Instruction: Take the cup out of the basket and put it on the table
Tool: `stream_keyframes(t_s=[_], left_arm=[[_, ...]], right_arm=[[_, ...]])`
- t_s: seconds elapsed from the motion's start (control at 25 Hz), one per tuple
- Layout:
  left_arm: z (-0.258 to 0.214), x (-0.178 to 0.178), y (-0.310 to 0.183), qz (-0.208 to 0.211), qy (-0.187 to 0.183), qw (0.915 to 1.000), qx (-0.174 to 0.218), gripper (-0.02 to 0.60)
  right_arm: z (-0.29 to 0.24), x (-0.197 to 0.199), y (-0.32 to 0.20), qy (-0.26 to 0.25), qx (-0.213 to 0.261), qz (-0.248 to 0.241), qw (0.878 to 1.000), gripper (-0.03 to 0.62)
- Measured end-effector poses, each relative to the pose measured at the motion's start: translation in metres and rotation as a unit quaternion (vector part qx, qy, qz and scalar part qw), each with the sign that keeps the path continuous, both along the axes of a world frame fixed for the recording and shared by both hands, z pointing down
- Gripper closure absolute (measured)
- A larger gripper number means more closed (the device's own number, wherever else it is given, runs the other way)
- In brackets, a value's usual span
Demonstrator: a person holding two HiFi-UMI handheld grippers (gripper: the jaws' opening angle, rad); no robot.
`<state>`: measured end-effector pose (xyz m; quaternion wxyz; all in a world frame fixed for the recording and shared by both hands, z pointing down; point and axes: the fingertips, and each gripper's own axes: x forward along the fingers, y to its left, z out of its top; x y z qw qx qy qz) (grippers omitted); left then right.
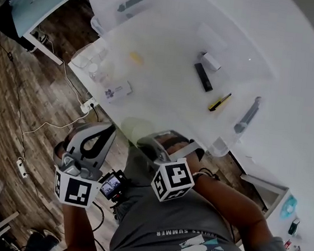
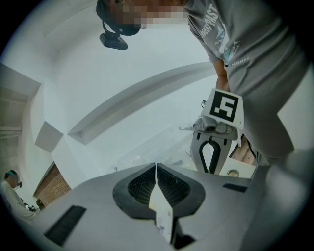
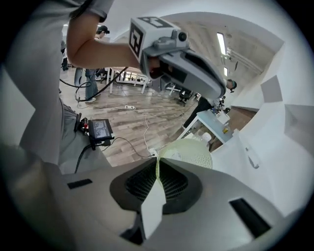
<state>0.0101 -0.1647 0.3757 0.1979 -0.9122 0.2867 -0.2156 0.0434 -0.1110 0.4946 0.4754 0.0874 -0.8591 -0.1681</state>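
Observation:
A pale green cup [image 1: 135, 127] hangs just off the near edge of the white table [image 1: 172, 45], over the wooden floor. My right gripper [image 1: 148, 140] is shut on its rim. In the right gripper view the cup [image 3: 189, 154] sticks out beyond the closed pads, and the right gripper [image 3: 158, 165] points steeply down. My left gripper [image 1: 101, 130] is to the left of the cup, apart from it. In its own view the left gripper [image 2: 156, 169] has its jaws together, with only a thin white strip between the pads. I cannot make out the basket for certain.
On the table lie a black bar [image 1: 203, 77], a small white box [image 1: 211, 61], a yellow-and-black knife [image 1: 220, 102], two grey tools [image 1: 247, 115] and a printed card [image 1: 116, 92]. A clear container [image 1: 94, 61] stands at the table's left edge. Cables [image 1: 50, 121] run across the floor.

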Motion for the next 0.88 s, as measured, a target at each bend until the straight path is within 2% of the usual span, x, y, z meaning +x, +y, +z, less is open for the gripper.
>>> stream_keyframes(t_s=[0.36, 0.88], left_arm=[[0.004, -0.014, 0.002, -0.002, -0.004, 1.0000, -0.004, 0.572], [0.012, -0.024, 0.003, -0.003, 0.002, 0.9999, -0.014, 0.572]], right_arm=[[0.068, 0.019, -0.005, 0.055, -0.046, 0.051, 0.996, 0.566], [0.121, 0.046, -0.018, 0.128, -0.094, 0.115, 0.981, 0.565]])
